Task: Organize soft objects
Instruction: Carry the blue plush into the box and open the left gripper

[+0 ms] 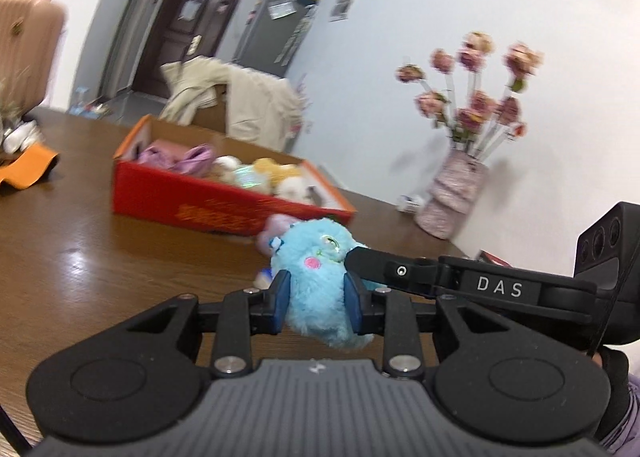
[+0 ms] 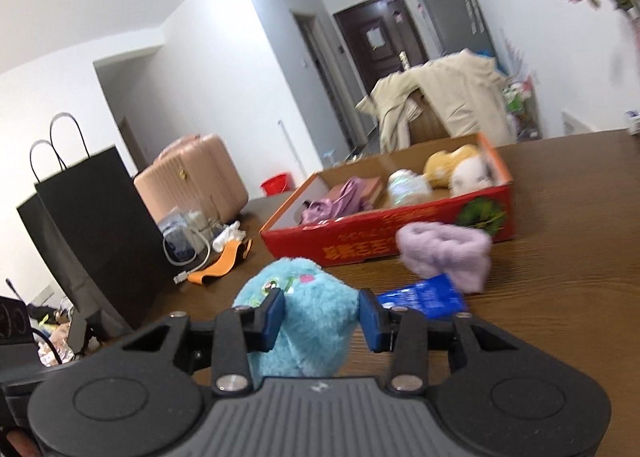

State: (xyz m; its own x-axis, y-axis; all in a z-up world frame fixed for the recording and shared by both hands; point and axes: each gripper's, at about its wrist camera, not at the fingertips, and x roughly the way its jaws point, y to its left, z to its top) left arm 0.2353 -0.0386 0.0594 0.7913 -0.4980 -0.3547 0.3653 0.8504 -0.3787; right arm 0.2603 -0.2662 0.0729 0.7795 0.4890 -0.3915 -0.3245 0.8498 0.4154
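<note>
Both hand-held grippers have hold of the same blue plush toy (image 1: 320, 289). The left hand-held gripper (image 1: 318, 303) is closed narrow on its lower body, blue pads pressed into the fur on either side. The right hand-held gripper (image 2: 322, 315) clamps it from the other side at a somewhat wider gap; its jaws are closing a little further on the fur. The toy sits low over the brown table (image 1: 100, 257), near side, short of the red box (image 1: 224, 209).

Step in hand, as I judge it: carry the toy to the red box and drop it in. To do it well, keep both grips level with each other so the toy is not twisted, lift enough to pass over the near wall of the box, and aim for a free spot — the right part already holds a yellow and a white toy, and purple cloth (image 2: 348, 195) fills the left.

Edges and room: a purple fluffy band (image 2: 446, 255) and a blue packet (image 2: 424, 299) lie between toy and box, right of the straight path. The flower vase (image 1: 456, 193) stands far right, well apart. The black paper bag (image 2: 96, 225) stands left. The middle lane is open.
</note>
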